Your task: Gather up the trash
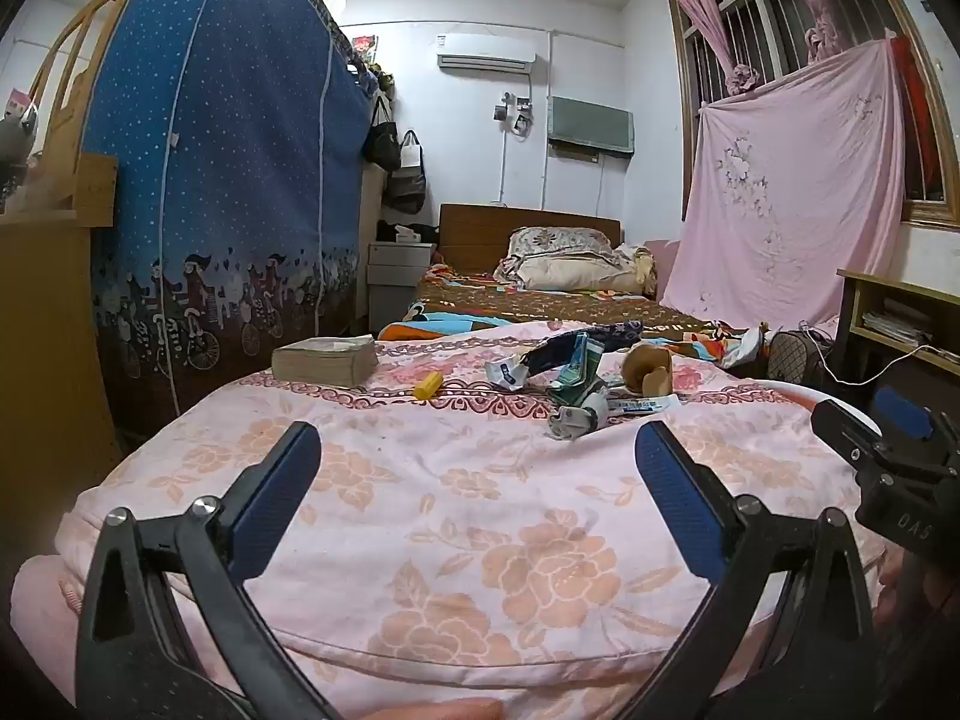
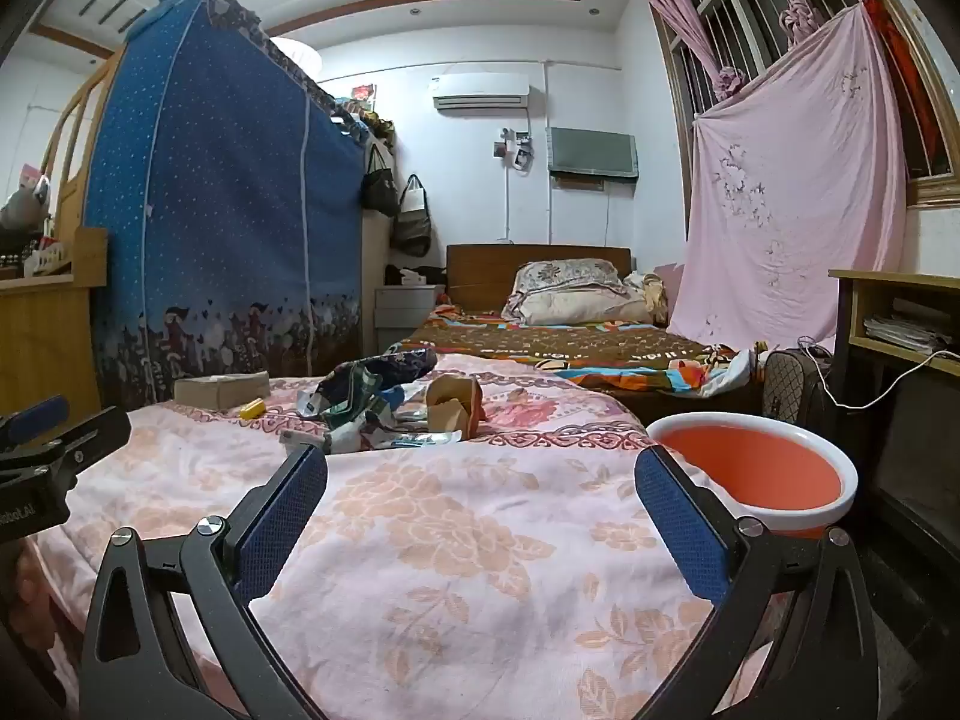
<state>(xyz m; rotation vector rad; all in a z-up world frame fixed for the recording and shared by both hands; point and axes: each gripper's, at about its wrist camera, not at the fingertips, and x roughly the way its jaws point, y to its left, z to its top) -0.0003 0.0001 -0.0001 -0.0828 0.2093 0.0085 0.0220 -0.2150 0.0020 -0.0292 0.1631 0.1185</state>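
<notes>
Here, both claws (image 1: 477,456) (image 2: 480,480) level, wide apart.

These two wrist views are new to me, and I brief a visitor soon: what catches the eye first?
A heap of crumpled wrappers lies mid-quilt, with a small yellow tube and a thick book to its left. An orange basin sits at the bed's right edge, and both grippers, left gripper and right gripper, hang open.

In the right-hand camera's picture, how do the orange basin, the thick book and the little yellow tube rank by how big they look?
Largest to smallest:
1. Orange basin, though it sits nearest the camera, which inflates it.
2. Thick book.
3. Yellow tube.
</notes>
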